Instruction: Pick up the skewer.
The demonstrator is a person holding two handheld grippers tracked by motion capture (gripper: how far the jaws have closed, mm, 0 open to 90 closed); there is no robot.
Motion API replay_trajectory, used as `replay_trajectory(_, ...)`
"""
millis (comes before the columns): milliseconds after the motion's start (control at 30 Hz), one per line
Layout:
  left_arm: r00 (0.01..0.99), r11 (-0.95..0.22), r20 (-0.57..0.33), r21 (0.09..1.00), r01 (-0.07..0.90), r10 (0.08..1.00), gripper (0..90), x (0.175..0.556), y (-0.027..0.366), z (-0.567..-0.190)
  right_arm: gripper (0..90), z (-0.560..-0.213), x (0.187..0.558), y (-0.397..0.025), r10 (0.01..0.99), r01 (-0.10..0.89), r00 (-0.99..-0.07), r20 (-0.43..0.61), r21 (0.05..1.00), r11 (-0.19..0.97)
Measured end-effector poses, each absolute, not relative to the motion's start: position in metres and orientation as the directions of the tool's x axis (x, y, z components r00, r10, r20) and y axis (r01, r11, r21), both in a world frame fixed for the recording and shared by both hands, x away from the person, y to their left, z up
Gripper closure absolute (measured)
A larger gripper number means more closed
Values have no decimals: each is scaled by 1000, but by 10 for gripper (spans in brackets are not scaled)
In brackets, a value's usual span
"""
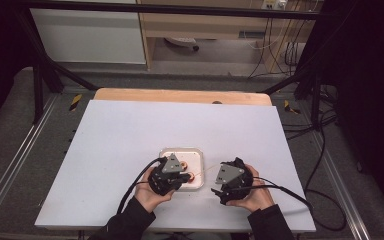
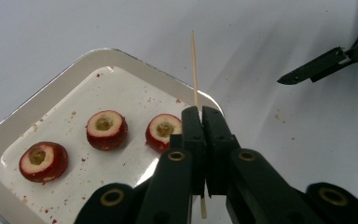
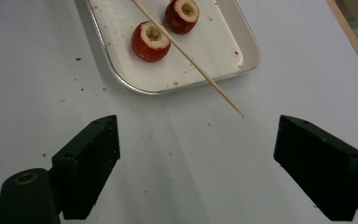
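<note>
Between the pressed-together jaws of the left gripper point(image 2: 200, 114) sits a thin wooden skewer point(image 2: 195, 70), pinched near its lower end so that a short stub pokes out below the jaws and the long shaft runs up and away over the pale tabletop point(image 1: 130, 130). From the right gripper view the same skewer point(image 3: 186, 56) slants down from the upper left, crossing above the near corner of the tray, and its pointed tip hangs free over the table between and ahead of the 2 black jaws. Just beside the skewer's held end lies a shallow white tray point(image 2: 135, 70) with a metal rim, speckled with red crumbs. On it rest 3 red cored fruit pieces with pale flesh and a hollow centre: one point(image 2: 164, 131) closest to the left gripper's jaws, a second point(image 2: 106, 129) next to it, and a third point(image 2: 43, 161) farther along toward the tray's other end; none touches another. The right gripper point(image 3: 196, 154) has its jaws spread wide apart and holds nothing, hovering over bare table near the tray's edge. In the high view the tray point(image 1: 196, 152) sits in the near middle of the table, with the left gripper point(image 1: 172, 172) over its near side and the right gripper point(image 1: 230, 177) just to the right of it, each held in a hand with a dark sleeve.
</note>
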State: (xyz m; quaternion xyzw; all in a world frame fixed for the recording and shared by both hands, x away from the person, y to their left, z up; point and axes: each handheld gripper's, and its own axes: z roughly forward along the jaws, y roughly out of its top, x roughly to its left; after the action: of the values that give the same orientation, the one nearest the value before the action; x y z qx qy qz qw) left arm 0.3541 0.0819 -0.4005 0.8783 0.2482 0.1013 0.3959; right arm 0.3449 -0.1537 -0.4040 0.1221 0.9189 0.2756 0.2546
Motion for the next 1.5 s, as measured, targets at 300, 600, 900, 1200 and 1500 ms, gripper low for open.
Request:
replay_trajectory(300,877,-591,-15,734,336,480,884,352,66,-401,289,-406,344,-145,224,-51,-838,-497,481,875)
replay_trajectory(600,892,-606,-9,730,315,453,884,348,54,-399,460,-411,343,-143,72,-172,-831,-552,378,910)
replay_trajectory(900,905,-623,-2,725,294,425,884,344,48,-399,607,-415,343,-143,-21,-240,-811,-585,299,924)
replay_trajectory(1200,913,-629,-4,724,284,407,884,342,46,-401,762,-417,342,-143,-114,-321,-778,-618,234,918)
replay_trajectory(1500,915,-631,-8,721,285,404,884,343,47,-402,858,-418,341,-144,-163,-348,-761,-629,183,919)
